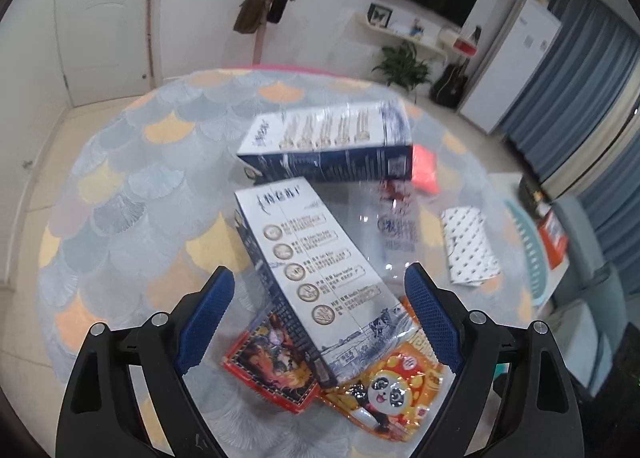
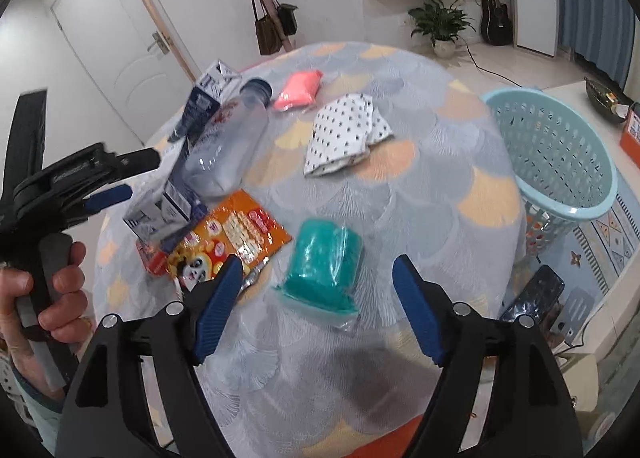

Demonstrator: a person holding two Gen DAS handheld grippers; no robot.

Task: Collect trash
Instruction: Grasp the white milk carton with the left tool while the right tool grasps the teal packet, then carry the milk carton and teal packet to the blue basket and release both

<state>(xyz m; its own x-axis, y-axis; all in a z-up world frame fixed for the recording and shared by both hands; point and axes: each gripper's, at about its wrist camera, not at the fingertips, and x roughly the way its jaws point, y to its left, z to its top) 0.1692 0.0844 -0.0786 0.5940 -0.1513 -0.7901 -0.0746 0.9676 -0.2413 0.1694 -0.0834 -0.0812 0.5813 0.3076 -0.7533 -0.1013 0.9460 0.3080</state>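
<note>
Both tongs are spread apart and hold nothing. The left tongs (image 1: 318, 318) hover over a milk carton (image 1: 316, 282) lying on a panda snack bag (image 1: 386, 390). The right tongs (image 2: 318, 304) frame a green packet (image 2: 326, 272) on the worktop (image 2: 420, 198); a basket (image 2: 560, 162) seems to stand beside its right edge.

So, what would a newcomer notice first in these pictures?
Probably the long white-and-blue carton lying across snack packets between the open left gripper. Next, the teal packet ahead of the open right gripper, and the light blue basket beside the table.
</note>
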